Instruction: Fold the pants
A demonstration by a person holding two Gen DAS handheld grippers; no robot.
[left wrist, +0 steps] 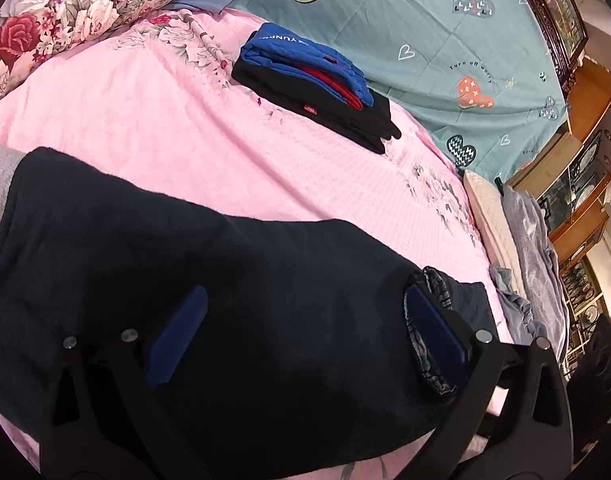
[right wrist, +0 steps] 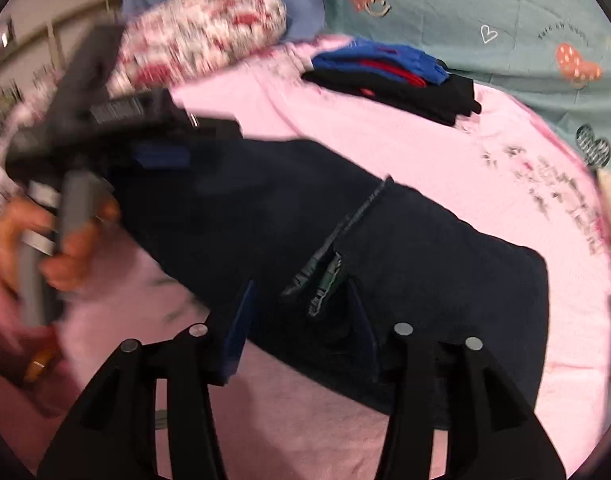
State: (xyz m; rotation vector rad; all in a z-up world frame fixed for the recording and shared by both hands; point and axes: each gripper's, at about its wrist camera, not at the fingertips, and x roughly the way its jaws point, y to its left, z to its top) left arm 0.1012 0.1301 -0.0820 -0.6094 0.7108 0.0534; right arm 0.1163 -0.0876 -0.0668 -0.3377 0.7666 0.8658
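Note:
Dark navy pants (left wrist: 233,280) lie flat across a pink bedspread (left wrist: 165,128). In the left wrist view my left gripper (left wrist: 305,332) is open wide over the pants, its blue pads (left wrist: 177,336) on either side of the cloth, the right pad beside a plaid lining at the waist edge. In the right wrist view the pants (right wrist: 425,264) fill the middle, and my right gripper (right wrist: 301,332) is open just over their near edge by a plaid-lined pocket opening. The left gripper (right wrist: 161,156) and the hand holding it show blurred at the left end of the pants.
A folded stack of blue, red and black clothes (left wrist: 313,84) lies farther back on the bedspread, also in the right wrist view (right wrist: 393,76). A floral pillow (left wrist: 77,8) and a teal heart-print quilt (left wrist: 445,40) lie behind. Wooden cabinets (left wrist: 577,168) stand at the right.

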